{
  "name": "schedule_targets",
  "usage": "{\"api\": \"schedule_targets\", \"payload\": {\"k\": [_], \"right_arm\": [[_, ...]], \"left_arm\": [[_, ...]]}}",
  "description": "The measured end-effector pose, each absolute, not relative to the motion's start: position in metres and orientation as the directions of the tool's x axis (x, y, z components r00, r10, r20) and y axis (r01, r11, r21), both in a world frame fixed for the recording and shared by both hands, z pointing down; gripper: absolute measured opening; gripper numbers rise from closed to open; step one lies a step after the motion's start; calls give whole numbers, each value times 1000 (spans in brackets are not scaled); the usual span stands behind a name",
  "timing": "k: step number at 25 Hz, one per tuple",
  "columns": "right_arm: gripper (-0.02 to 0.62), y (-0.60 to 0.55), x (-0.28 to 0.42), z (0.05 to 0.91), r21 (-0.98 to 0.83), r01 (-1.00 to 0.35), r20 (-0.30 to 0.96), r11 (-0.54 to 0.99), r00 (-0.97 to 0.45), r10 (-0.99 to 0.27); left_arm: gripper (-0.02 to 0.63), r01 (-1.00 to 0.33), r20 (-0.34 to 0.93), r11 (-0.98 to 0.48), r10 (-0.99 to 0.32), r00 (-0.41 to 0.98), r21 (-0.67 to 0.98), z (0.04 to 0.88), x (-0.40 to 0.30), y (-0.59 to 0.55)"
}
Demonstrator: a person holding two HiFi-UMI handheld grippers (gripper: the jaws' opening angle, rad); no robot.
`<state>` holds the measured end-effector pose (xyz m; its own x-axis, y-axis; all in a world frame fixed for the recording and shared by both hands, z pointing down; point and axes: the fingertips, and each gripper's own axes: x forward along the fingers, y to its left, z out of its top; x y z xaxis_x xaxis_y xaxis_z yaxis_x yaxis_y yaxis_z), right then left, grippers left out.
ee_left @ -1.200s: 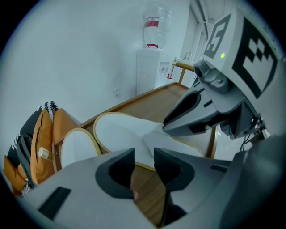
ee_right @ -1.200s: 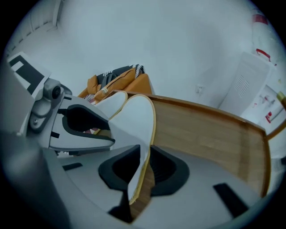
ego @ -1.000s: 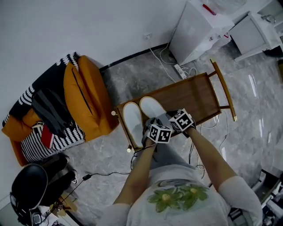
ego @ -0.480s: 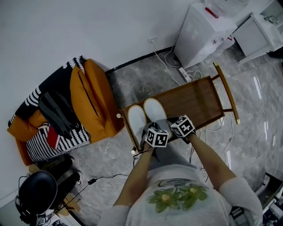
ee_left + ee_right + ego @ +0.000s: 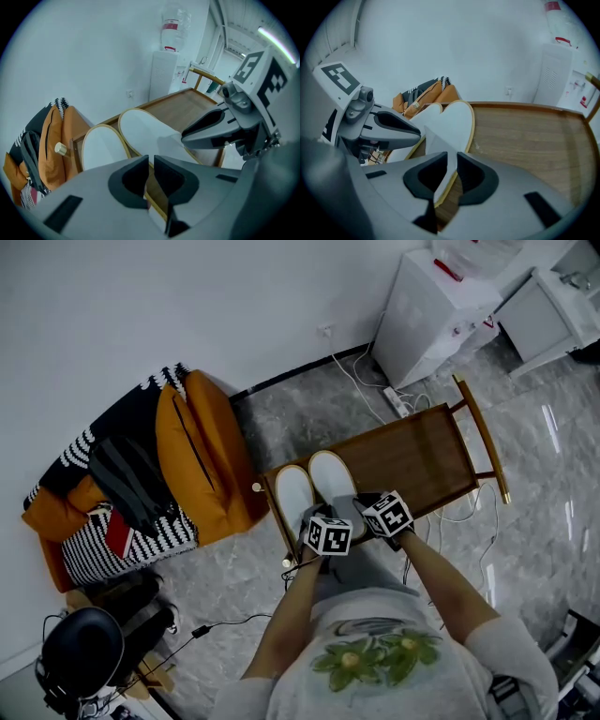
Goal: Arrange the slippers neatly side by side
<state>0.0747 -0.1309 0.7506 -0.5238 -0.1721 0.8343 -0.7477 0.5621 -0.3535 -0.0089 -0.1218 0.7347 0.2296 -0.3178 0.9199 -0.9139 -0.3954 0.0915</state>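
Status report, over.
Left claw just closed, nothing seen between. Right claw just opening, upper of right slipper between. Left slipper alongside, both on wooden tray. Nothing blocking.

Pale short-sleeved shirt (image 5: 375, 667), green leaf print (chest); left gripper (image 5: 151, 164), right gripper (image 5: 452, 161) grey, black-white marker cubes (image 5: 330, 534).

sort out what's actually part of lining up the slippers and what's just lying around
Job in hand: left white slipper, right white slipper, wooden bench under them, left gripper, right gripper.

Lying about: orange bag, striped cloth, power strip, water dispenser.
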Motion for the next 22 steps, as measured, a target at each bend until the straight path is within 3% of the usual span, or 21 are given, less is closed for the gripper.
{"api": "schedule_targets", "payload": {"k": [2,8,16,22], "right_arm": [[110,-132,73,746,-373,-755,824,539,-537,-183],[106,-137,62,705,-390,-755,753,526,-591,-290],[11,-144,51,628,-367,-765,650,529,-617,-443],[7,-136,35,583,-346,-736,573,582,-657,-490]], "left_arm": [[44,-914,906,-388,-335,257,116,729,-8,-123],[46,-910,842,-365,-415,346,194,695,-18,-127],[23,-882,688,-346,-555,468,321,632,-37,-130],[14,-856,571,-342,-639,515,389,579,-47,-130]]}}
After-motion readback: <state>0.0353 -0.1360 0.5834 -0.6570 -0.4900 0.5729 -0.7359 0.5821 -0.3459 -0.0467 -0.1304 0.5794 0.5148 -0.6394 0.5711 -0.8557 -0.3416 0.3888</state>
